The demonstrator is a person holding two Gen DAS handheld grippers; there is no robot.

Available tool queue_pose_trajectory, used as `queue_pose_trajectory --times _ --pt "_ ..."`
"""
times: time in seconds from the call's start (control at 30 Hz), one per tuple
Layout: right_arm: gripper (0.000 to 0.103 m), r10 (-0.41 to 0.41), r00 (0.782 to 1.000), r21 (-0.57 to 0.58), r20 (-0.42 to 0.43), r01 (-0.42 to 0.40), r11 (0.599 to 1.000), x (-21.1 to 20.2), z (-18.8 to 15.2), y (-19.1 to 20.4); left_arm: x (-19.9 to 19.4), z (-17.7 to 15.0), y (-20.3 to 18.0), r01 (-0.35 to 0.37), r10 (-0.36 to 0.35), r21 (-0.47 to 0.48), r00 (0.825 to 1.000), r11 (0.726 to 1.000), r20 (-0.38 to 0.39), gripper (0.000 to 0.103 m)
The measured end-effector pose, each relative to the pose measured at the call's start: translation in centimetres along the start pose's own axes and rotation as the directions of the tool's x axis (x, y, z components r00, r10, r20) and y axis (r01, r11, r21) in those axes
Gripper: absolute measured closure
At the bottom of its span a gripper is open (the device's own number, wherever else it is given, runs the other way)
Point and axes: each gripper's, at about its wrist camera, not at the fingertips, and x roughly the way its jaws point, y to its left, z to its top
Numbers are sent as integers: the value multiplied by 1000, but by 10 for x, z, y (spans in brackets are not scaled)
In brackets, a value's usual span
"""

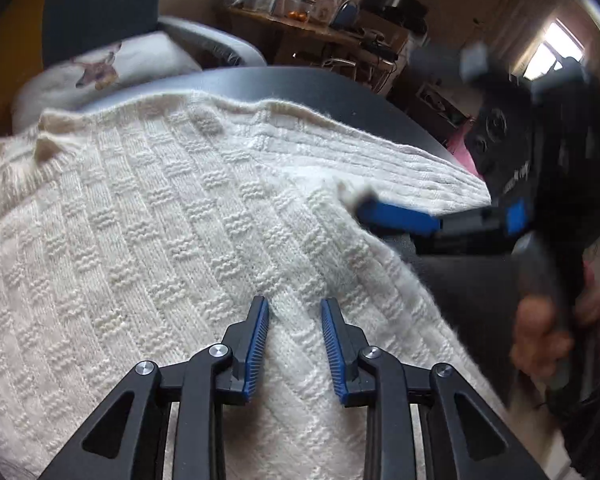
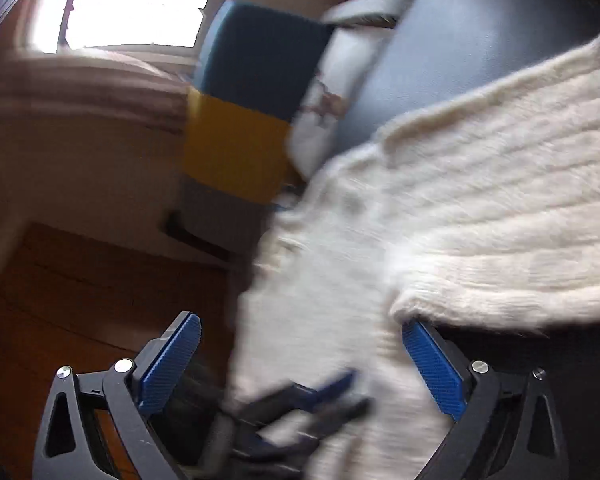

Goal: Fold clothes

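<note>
Hovering low over a cream knitted sweater (image 1: 160, 220), the left gripper (image 1: 294, 312), jaws parted by a narrow gap and holding nothing, knit showing between the blue pads. Reaching in from the right, the right gripper (image 1: 396, 216), blurred; in its own view (image 2: 300, 332) standing wide apart, one pad (image 2: 432, 364) just under a ribbed fold edge, cloth lying between the fingers but not clamped. Gripping that handle, a hand (image 1: 540, 332). Spreading flat across a dark round table (image 1: 300, 84), the sweater, its near portion draping over the table's edge. Running from lower right toward upper left in the left view, its knitted columns and likely long axis; ribbed band (image 1: 380, 152) lying toward the far right. Risking a slide off the table if tugged from the overhanging side; risking a crooked fold if only one layer of thick, fuzzy knit gets pinched. Beyond, a chair with a cushion (image 1: 100, 68).
</note>
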Motion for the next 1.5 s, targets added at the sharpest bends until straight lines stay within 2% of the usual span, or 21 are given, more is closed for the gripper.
queue_pose_trajectory --times 0.03,0.1,0.2,0.23,0.33,0.4,0.47,0.5,0.53,0.6,0.7,0.87,0.9,0.97,1.07,1.17,1.23,1.33,1.4,1.43,1.5 --pt "0 12 998 -3 58 -12 1000 -11 6 3 0 0 -3 -15 15 19 1000 1000 -8 76" --pt "0 -68 993 11 100 68 998 -25 15 3 2 2 -8 -34 35 52 999 998 -23 76" --pt "0 -209 976 -29 65 211 977 -41 21 7 -1 9 -10 -30 32 50 999 998 -41 76" --pt "0 -245 968 -61 48 248 967 -47 22 10 -5 12 -10 -18 19 47 1000 999 -21 76" --pt "0 -294 956 -130 -29 288 949 -48 28 17 -17 23 -17 43 -45 37 998 998 48 76" --pt "0 -322 943 -148 -78 309 940 -33 32 15 -20 30 -25 79 -82 39 994 996 75 76" --pt "0 -413 904 -160 -108 394 905 -20 38 2 -14 36 -38 86 -90 65 994 994 63 76" --pt "0 -466 877 -172 -117 444 879 -12 41 -6 -8 36 -41 92 -94 76 995 993 32 76" --pt "0 -528 841 -189 -120 502 844 -7 43 -14 3 31 -45 109 -108 80 994 991 -18 76" --pt "0 -562 821 -207 -103 535 819 -2 49 -24 32 17 -53 172 -158 95 977 981 -142 76" --pt "0 -612 789 -241 -56 584 775 0 56 -31 35 6 -57 194 -177 127 976 973 -130 76" --pt "0 -635 772 -292 -32 600 744 1 56 -29 37 6 -46 279 -268 65 954 958 -137 76" --pt "0 -636 771 -296 -33 601 743 2 54 -28 37 6 -45 286 -279 40 952 957 -129 76" --pt "0 -622 782 -289 -41 586 757 -2 51 -24 32 5 -41 282 -280 7 955 959 -102 76" --pt "0 -570 818 -332 -81 517 789 3 35 -7 14 -1 -34 255 -256 -24 966 967 -33 75" --pt "0 -517 847 -370 -124 443 816 9 19 10 -7 -8 -13 200 -197 -78 979 977 45 75" --pt "0 -446 871 -349 -204 361 865 23 2 12 -19 -15 5 164 -152 -139 984 977 92 75" --pt "0 -380 880 -291 -286 298 909 35 -15 4 -37 -36 26 52 -26 -214 992 975 119 75" --pt "0 -413 868 -276 -276 340 899 34 -21 -8 -41 -52 37 -36 62 -257 994 966 91 75" --pt "1 -429 862 -268 -270 361 894 34 -24 -13 -38 -62 44 -48 71 -272 995 961 74 79" --pt "2 -425 872 -230 -241 374 898 29 -22 -15 -44 -74 47 -31 61 -281 994 959 96 79"
